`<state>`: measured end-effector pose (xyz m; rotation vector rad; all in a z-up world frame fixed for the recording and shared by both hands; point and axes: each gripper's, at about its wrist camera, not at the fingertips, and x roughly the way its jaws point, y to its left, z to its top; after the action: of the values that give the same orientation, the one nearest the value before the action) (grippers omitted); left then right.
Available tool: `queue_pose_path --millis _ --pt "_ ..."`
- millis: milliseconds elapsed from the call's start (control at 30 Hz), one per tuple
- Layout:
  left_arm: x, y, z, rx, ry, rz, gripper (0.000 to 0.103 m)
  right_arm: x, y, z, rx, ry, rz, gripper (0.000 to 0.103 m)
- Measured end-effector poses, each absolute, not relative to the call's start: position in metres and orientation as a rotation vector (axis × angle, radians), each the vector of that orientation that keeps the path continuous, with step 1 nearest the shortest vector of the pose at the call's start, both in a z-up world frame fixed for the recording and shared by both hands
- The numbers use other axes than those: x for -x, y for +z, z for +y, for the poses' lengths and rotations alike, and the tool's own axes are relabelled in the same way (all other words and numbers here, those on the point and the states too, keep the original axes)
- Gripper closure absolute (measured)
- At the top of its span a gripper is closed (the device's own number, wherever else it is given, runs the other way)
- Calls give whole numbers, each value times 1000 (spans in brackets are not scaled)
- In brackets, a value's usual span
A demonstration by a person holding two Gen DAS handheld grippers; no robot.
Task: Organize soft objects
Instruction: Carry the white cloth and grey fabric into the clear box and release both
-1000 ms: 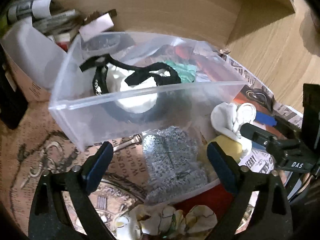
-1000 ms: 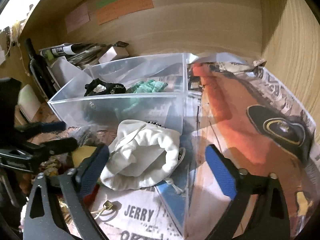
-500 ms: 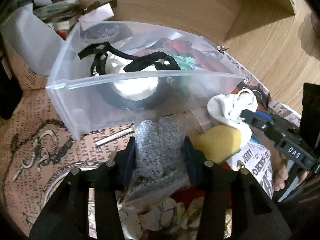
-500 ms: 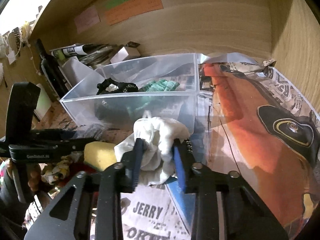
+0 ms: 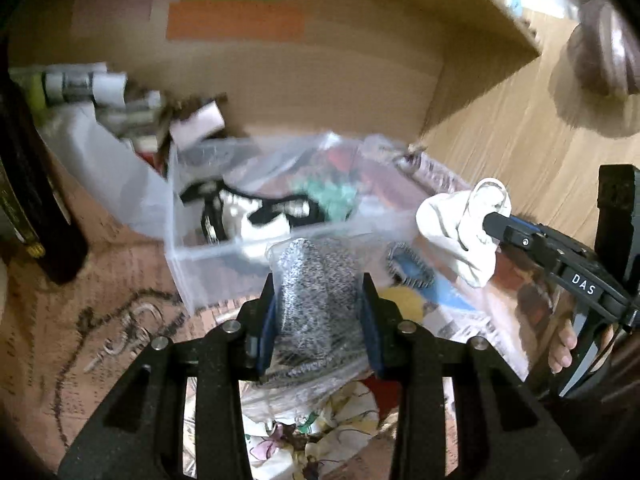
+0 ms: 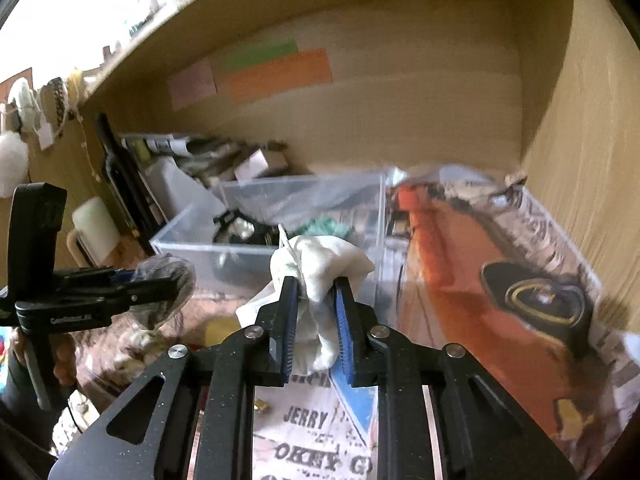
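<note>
My left tongs (image 5: 318, 316) pinch a grey speckled knit piece wrapped in clear plastic (image 5: 316, 292), low in the middle of the left view. My right tongs (image 6: 316, 320) are pressed on a white cloth bundle (image 6: 320, 264), which shows in the centre of the right view and hangs at the right of the left view. Both things look lifted off the surface (image 6: 312, 420), which is covered in printed paper. The clear bin (image 6: 280, 216) sits just beyond them and already holds a black strap and something green.

I judge the step to be carrying both over the bin's near wall. To do it well, I raise each bundle until its hanging tail is above the rim, move one pair of tongs in at a time so they do not knock together, and let go only once the cloth is well over the open bin. The plastic wrap may slip, so I keep the grip firm until then.
</note>
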<state>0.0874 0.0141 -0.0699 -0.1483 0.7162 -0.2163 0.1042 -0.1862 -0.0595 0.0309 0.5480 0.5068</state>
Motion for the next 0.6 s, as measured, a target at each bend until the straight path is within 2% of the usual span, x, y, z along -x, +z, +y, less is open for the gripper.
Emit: queue_pose_path --millis 333,600 --pt "-93 -25 33 143 -130 556 66 -106 -18 -182 -38 505 397 86" --pt "-127 -28 54 169 -69 565 66 -133 -11 -159 -13 528 388 86"
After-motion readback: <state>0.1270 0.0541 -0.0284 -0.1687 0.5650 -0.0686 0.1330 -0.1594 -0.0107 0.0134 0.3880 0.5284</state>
